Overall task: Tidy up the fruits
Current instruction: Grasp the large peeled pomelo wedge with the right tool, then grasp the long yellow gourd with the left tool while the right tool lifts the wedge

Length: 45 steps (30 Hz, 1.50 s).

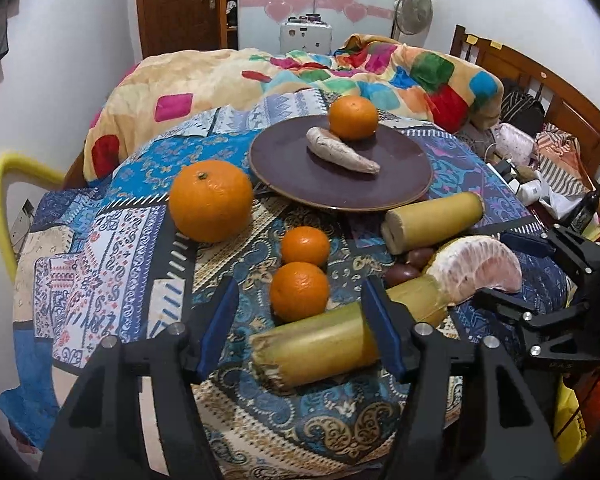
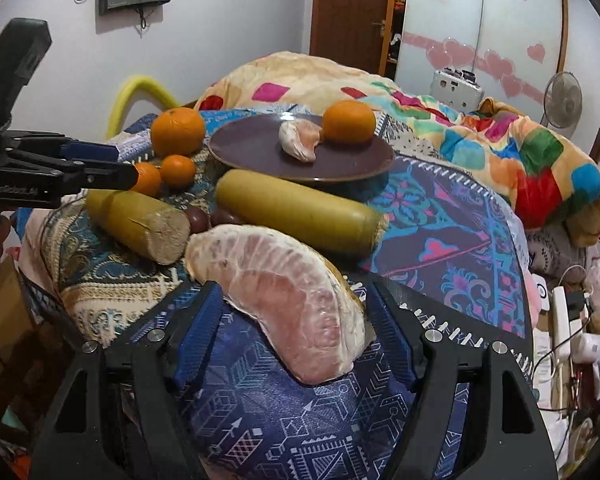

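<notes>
Two sugarcane pieces lie on the patterned cloth in the left wrist view; the left gripper (image 1: 300, 328) stands released astride the nearer sugarcane piece (image 1: 320, 344), pads not pressing, with two small oranges (image 1: 300, 292) just beyond. The plate (image 1: 284, 152) already holds an orange and a pomelo segment. In the right wrist view the right gripper (image 2: 296, 328) straddles a peeled pomelo segment (image 2: 284, 292), jaws released. Best to centre each pad before closing, and squeeze the soft pomelo gently.
</notes>
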Each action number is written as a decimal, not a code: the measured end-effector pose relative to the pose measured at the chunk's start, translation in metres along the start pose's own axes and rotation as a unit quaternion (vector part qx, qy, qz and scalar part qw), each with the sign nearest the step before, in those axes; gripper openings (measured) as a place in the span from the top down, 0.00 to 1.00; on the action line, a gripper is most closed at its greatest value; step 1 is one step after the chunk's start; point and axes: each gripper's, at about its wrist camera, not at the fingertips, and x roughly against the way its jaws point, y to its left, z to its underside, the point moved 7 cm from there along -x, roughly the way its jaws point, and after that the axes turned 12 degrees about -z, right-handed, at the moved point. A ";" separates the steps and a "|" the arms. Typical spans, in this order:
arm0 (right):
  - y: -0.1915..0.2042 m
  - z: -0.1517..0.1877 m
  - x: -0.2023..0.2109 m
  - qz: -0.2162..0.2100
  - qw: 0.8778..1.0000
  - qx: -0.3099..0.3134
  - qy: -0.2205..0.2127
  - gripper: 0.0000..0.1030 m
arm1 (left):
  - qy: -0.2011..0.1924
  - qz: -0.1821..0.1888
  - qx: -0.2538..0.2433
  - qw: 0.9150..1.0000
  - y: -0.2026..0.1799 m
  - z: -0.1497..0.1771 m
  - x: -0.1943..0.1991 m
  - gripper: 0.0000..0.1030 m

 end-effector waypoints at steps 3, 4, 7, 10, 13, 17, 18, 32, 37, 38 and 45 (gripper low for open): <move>0.002 0.004 0.003 0.000 1.000 0.003 -0.001 0.31 | 0.000 0.011 0.005 1.000 -0.003 0.000 -0.001 0.37; 0.003 0.005 0.005 0.002 1.000 0.005 -0.003 0.34 | 0.000 0.016 0.006 1.000 -0.004 0.000 -0.001 0.37; 0.005 0.011 0.011 0.001 1.000 0.004 -0.012 0.43 | -0.001 0.028 0.004 1.000 -0.008 0.001 0.001 0.37; 0.008 0.016 0.015 0.000 1.000 0.002 -0.017 0.49 | 0.000 0.036 0.001 0.999 -0.011 0.003 0.005 0.37; 0.010 0.017 0.018 -0.002 1.000 -0.002 -0.020 0.52 | 0.006 0.051 0.001 0.999 -0.015 0.007 0.009 0.37; 0.011 0.020 0.021 -0.004 1.000 -0.007 -0.021 0.56 | 0.007 0.048 -0.010 0.999 -0.019 0.011 0.011 0.30; 0.011 0.021 0.022 -0.004 1.000 -0.007 -0.020 0.56 | 0.006 0.047 -0.013 0.999 -0.020 0.012 0.012 0.28; 0.005 0.022 0.027 -0.003 1.000 -0.015 -0.019 0.53 | 0.001 0.027 -0.056 0.998 -0.032 0.020 -0.003 0.13; 0.005 0.024 0.027 -0.004 1.000 -0.018 -0.024 0.54 | 0.005 0.019 -0.052 0.998 -0.028 0.024 0.004 0.25; 0.004 0.024 0.028 -0.004 1.000 -0.019 -0.025 0.55 | 0.005 0.018 -0.050 0.999 -0.027 0.025 0.006 0.30; 0.000 0.032 0.039 0.014 0.999 -0.040 -0.025 0.57 | 0.019 0.023 -0.033 0.999 -0.024 0.035 0.025 0.55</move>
